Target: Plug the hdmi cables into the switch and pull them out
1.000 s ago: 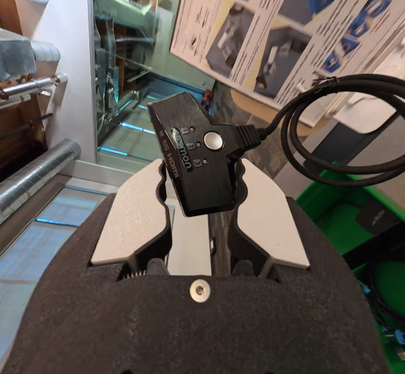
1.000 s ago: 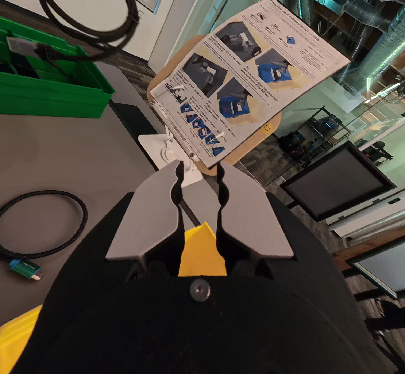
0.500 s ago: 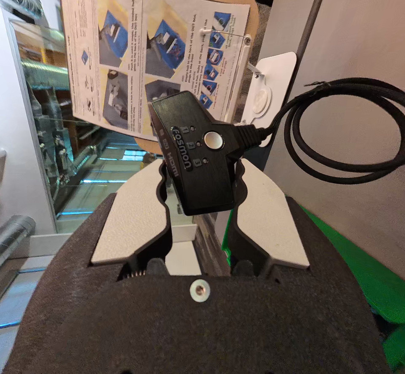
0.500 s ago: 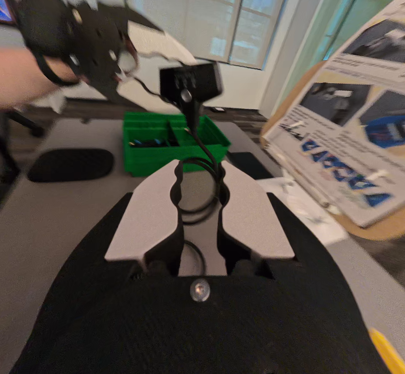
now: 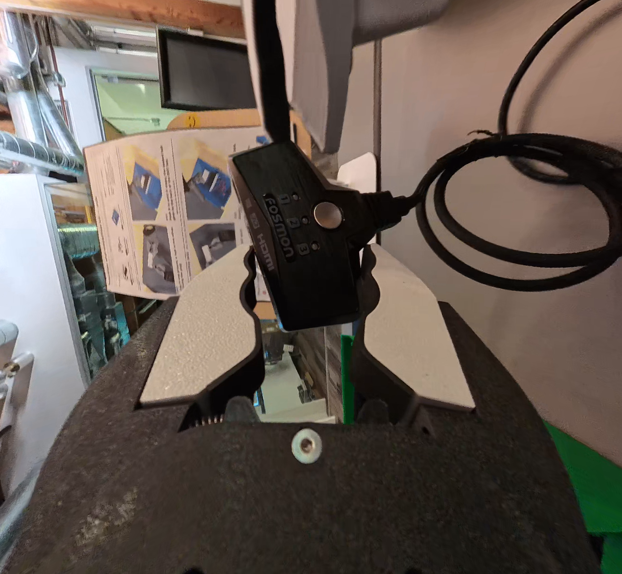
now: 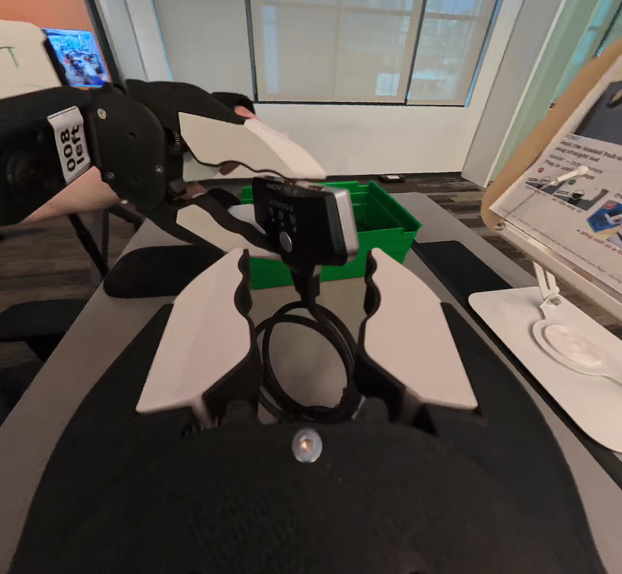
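Early stage by look of it: no loose cable plugged into switch yet; all plugging and pulling left. Left gripper jaws clamped on switch body, held in air above tabletop. Switch's own cable hangs coiled (loop between right jaws). Right gripper jaws wide, empty, just below switch.

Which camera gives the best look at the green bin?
The right wrist view: the green bin sits on the table behind the switch, its open top and front wall visible. The left wrist view catches only green slivers at the lower right.
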